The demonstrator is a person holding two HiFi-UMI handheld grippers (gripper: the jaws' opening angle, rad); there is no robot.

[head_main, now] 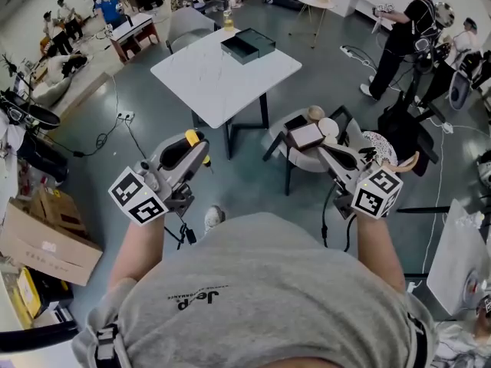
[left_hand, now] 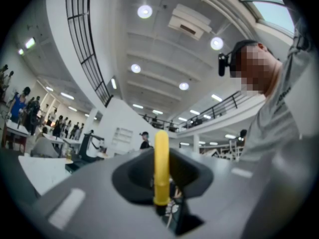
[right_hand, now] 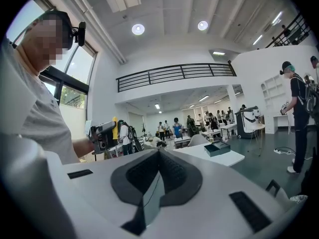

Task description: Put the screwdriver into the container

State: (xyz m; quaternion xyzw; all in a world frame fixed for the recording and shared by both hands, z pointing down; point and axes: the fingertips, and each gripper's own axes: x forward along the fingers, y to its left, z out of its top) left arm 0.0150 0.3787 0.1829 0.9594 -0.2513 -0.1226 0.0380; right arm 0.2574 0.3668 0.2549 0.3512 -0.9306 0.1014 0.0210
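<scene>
The pick-up is done, I'd say, and the delivery is not. The left tool (head_main: 201,147) has its jaws partly closed around the screwdriver (head_main: 192,138). In the left gripper view the yellow handle (left_hand: 161,166) stands upright between the pads, gripped low down, and the rest of it can't be made out there. The right tool (head_main: 328,153) carries nothing, and its own view shows its jaws (right_hand: 158,156) pressed together along one seam.

The container (head_main: 247,44), a dark, open, shallow box, sits near the far edge of the white tabletop (head_main: 207,75), well apart from both tools. The person stands back from that tabletop with open floor between, so what I judge to be left is the whole carry: walk up, reach across the white surface, and lower the screwdriver into the box.

Not much blocks the way. A low round stand (head_main: 278,133), cluttered with small items, is just ahead of the right tool, off to the right of the straight path. Cables (head_main: 100,140) trail across the floor to the left, near a power strip (head_main: 125,116), and cardboard boxes (head_main: 46,240) sit further left. Another person in black (head_main: 403,37) works at the far right, clear of the tabletop. The container being toward the far side means a stretch over the surface.
</scene>
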